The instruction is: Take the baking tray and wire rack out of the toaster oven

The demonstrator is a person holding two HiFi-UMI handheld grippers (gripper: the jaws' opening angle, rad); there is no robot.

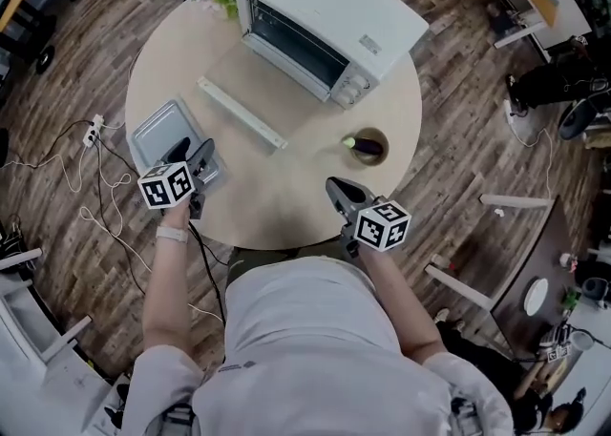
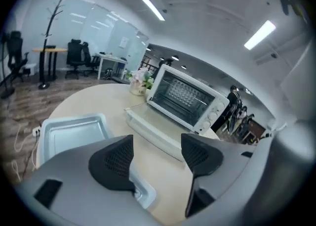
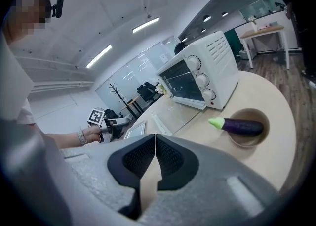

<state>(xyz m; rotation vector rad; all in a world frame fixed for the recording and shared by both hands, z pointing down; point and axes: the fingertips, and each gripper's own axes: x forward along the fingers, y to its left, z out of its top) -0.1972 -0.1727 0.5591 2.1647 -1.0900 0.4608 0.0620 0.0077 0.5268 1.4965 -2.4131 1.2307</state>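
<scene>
Head view: the baking tray (image 1: pixel 160 131) lies on the table (image 1: pixel 286 191) near its left edge, beside the toaster oven (image 1: pixel 329 19), door down. The left gripper (image 1: pixel 191 152) hovers at the tray's near corner, forearm extended. The right gripper (image 1: pixel 341 192) is held at the near edge.

Left gripper view: jaws apart, empty. The wire rack (image 2: pixel 183 93) appears to sit inside the oven. Hazard: a nudge could slide the tray off the table.

Right gripper view: jaws together, empty.
</scene>
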